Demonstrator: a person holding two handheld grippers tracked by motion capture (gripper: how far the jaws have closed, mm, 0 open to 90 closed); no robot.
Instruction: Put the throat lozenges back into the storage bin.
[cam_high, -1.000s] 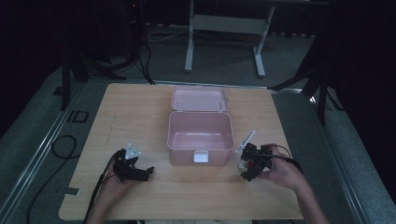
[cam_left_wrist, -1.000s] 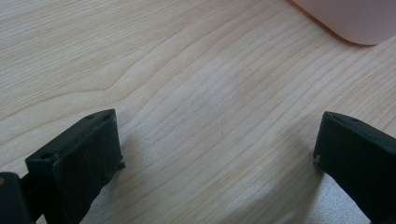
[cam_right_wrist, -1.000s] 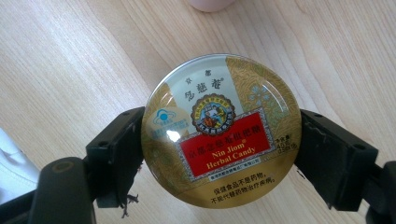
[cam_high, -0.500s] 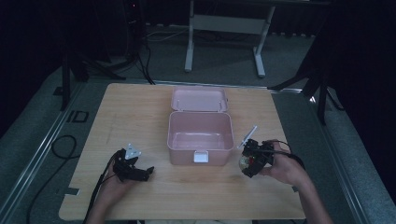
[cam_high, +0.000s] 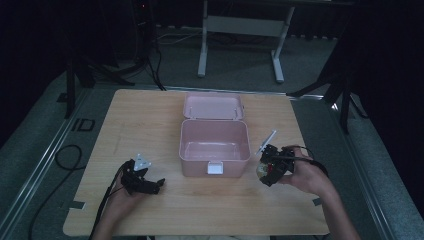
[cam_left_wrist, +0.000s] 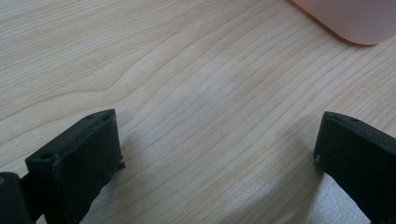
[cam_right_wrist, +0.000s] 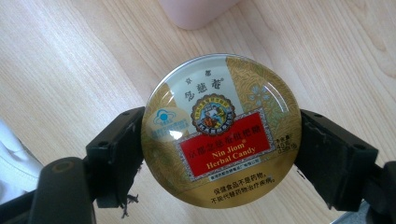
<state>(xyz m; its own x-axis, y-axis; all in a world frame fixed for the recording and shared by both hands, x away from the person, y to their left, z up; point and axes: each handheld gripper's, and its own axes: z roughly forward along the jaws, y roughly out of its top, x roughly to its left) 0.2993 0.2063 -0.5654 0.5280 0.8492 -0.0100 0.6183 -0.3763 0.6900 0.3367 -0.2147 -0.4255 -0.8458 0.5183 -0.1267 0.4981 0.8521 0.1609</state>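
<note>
Right gripper (cam_right_wrist: 219, 149): black two-jaw tool, clamped on a round gold candy tin, one jaw pressing each side of the rim; held above the tabletop at the near right, just right of the box's near right corner (cam_high: 268, 167).
Candy tin (cam_right_wrist: 220, 131): round, gold metal lid with a red label reading "Nin Jiom Herbal Candy" and a round emblem above it; lid face turned toward the right gripper's camera; gripped at mid-height on both sides, clear of the wood below; seen in the high view as a small pale disc between the jaws (cam_high: 262, 170).
Left gripper (cam_left_wrist: 215, 154): black jaws spread wide apart, bare wood between them, nothing gripped; low over the tabletop at the near left, well apart from the box (cam_high: 145, 184).
Pink box (cam_high: 215, 145): rounded rectangular pink plastic case, open and empty inside, white latch on its near wall; set at the middle of the table; near corner visible at the far right of the left gripper view (cam_left_wrist: 355, 18) and at the far edge of the right gripper view (cam_right_wrist: 196, 11).
Box lid (cam_high: 213, 106): pink, hinged back, lying flat on the far side of the box.
Table (cam_high: 140, 125): light wooden top with visible grain, rounded corners.
Right hand (cam_high: 305, 175): wrapped around the right gripper's body, forearm entering from the near right.
Left hand (cam_high: 122, 192): under the left gripper, partly hidden in dim light.
Surroundings: dark floor, grey metal frame legs (cam_high: 202, 50) beyond the far edge of the table.
</note>
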